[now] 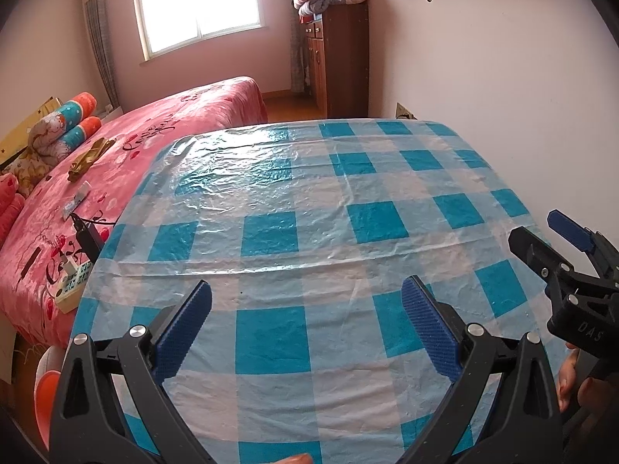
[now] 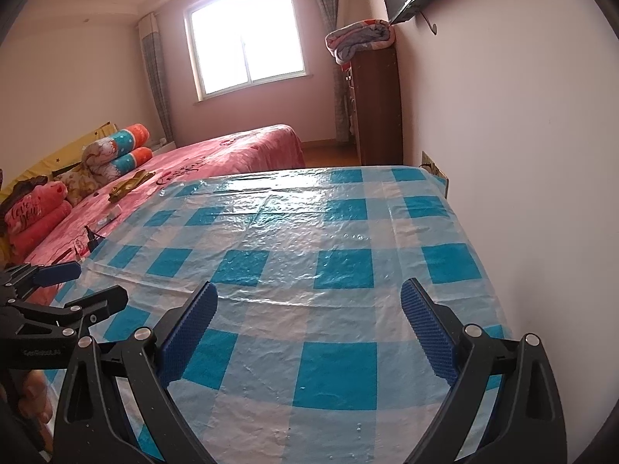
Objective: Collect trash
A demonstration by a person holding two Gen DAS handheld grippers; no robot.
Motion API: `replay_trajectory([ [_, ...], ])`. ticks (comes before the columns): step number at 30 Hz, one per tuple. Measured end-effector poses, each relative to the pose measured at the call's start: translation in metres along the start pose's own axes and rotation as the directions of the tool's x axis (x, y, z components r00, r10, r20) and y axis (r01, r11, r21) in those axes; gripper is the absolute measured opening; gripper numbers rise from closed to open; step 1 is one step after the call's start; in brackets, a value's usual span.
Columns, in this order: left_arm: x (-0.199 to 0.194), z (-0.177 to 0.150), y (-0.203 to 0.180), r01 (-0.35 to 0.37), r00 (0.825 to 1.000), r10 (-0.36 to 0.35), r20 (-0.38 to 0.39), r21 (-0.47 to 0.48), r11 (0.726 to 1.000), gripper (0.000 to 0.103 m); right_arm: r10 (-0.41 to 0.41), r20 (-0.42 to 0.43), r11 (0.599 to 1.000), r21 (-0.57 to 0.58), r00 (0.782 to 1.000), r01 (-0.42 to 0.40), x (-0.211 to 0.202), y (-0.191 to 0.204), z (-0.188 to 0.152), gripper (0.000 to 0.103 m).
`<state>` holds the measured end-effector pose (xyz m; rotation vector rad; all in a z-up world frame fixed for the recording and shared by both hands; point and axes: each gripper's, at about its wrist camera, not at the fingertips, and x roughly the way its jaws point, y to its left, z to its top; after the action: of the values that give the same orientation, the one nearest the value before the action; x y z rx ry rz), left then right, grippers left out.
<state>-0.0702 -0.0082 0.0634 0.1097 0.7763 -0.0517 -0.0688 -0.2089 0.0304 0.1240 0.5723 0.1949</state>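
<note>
- Left gripper [image 1: 305, 301] hovers over a table, blue-padded tongs spread wide, pinching nothing
- Right gripper [image 2: 309, 301] alongside, tongs likewise spread and empty
- Blue-and-white checked plastic tablecloth [image 1: 309, 201] covers the table; no trash can be made out on it
- Pink bed [image 1: 185, 116] to the left carries a remote control [image 1: 73, 282]
- Wooden cabinet [image 2: 377, 108] stands beside the window [image 2: 245, 38]

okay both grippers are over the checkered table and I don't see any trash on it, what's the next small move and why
Probably swing the left gripper toward the bed on its left. The table shows only its blue-checked plastic cover, while small loose items lie on the pink bedspread near the table edge, such as the white strip. Both the left and the right gripper are open and hold nothing.
</note>
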Motion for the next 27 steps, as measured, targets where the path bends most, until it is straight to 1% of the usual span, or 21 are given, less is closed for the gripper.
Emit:
replay_trajectory([
  [15,0.011,-0.002,0.006,0.013,1.0,-0.013,-0.02,-0.009,1.0,0.099,0.035,-0.039,0.999,0.006,0.999,-0.035,0.008,0.004,-0.003,0.095],
  [17,0.014,-0.002,0.008,0.018,1.0,-0.018,-0.02,-0.017,1.0,0.099,0.046,-0.051,0.999,0.011,0.998,-0.045,0.01,0.004,-0.004,0.095],
  [19,0.019,0.0,0.011,0.015,1.0,-0.016,-0.027,-0.02,1.0,0.099,0.054,-0.082,0.998,0.018,0.995,-0.053,0.016,0.005,-0.005,0.095],
  [23,0.044,0.003,0.017,-0.005,0.996,0.004,-0.086,-0.012,1.0,0.099,0.047,-0.146,0.999,0.028,0.988,-0.043,0.029,0.006,-0.008,0.095],
  [25,0.06,0.002,0.019,0.021,0.991,-0.022,-0.128,-0.012,1.0,0.099,0.051,-0.181,0.998,0.044,0.982,-0.044,0.035,0.005,-0.011,0.095],
  [27,0.077,0.001,0.019,0.039,0.983,-0.039,-0.179,-0.004,0.999,0.099,0.044,-0.22,0.998,0.055,0.975,-0.032,0.043,0.004,-0.014,0.095],
])
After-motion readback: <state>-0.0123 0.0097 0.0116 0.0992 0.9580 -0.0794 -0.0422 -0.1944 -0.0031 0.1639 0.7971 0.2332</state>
